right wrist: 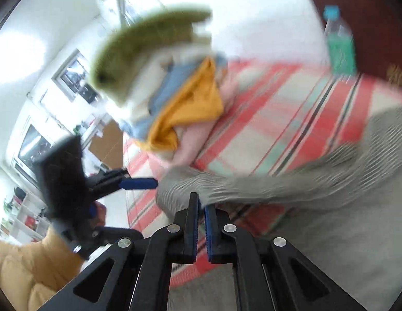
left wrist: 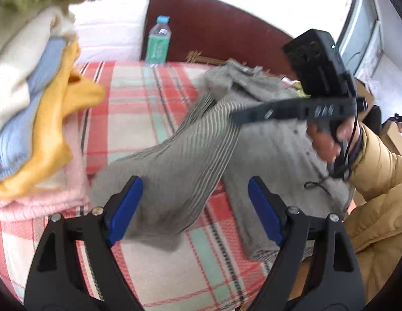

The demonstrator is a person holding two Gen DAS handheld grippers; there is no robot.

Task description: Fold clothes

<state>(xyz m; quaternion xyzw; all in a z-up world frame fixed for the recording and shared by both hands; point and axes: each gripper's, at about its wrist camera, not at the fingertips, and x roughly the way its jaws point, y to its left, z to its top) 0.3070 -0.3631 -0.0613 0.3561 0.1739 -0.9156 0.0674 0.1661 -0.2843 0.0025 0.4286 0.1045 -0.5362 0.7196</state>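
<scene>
Between the wide-open left claw (left wrist: pixel 194 208), the grey striped sleeve (left wrist: pixel 175 165) crosses the plaid blanket (left wrist: pixel 138 96); the right claw (right wrist: pixel 201 229), nearly closed, seems to pinch its edge, likely folding it inward.

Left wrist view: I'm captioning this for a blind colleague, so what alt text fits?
An open hand-held gripper hovers over a grey striped garment on a plaid blanket, the other hand-held gripper pinching its upper part, folded clothes stacked at left.
</scene>
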